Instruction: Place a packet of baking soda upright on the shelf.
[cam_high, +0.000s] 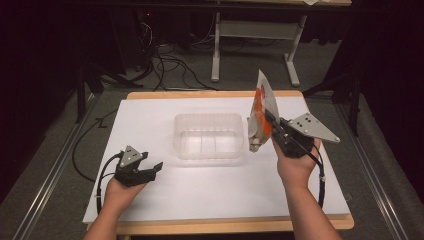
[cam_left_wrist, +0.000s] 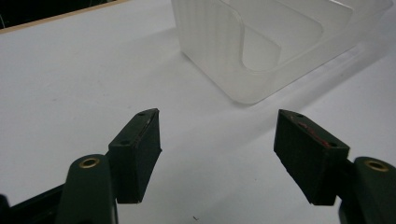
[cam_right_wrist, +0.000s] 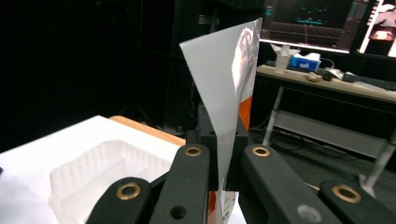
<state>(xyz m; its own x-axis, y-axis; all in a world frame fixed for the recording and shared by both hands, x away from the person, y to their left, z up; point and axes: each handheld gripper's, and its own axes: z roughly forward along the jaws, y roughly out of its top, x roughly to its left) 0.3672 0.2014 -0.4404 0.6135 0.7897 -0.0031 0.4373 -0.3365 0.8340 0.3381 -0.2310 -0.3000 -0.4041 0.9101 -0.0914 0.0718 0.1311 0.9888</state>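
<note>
1. While the left gripper (cam_high: 154, 167) rests low over the white sheet (cam_high: 200, 190) at the near left of the table (cam_high: 225, 225), its jaws stand wide apart with nothing between them; the left gripper view shows the two black pads (cam_left_wrist: 140, 154) parted over bare white surface
2. The right gripper (cam_high: 270, 117) is raised at the right of the table, its jaws closed tight on a flat pouch (cam_high: 260, 112), white and silver with orange print
3. The pouch stands nearly upright, clear of the table, with its pointed top corner uppermost; in the high view its lower end hangs just beside the right end of the container
4. In the right gripper view the pouch (cam_right_wrist: 229, 84) rises as a thin pale sheet from between the pinched jaws
5. A clear plastic container (cam_high: 209, 136), ribbed and empty, sits at the middle of the sheet, well apart from the left gripper; its corner (cam_left_wrist: 243, 51) shows ahead of the left jaws
6. A hand (cam_high: 296, 167) holds the right gripper from below, cable trailing down the forearm
</note>
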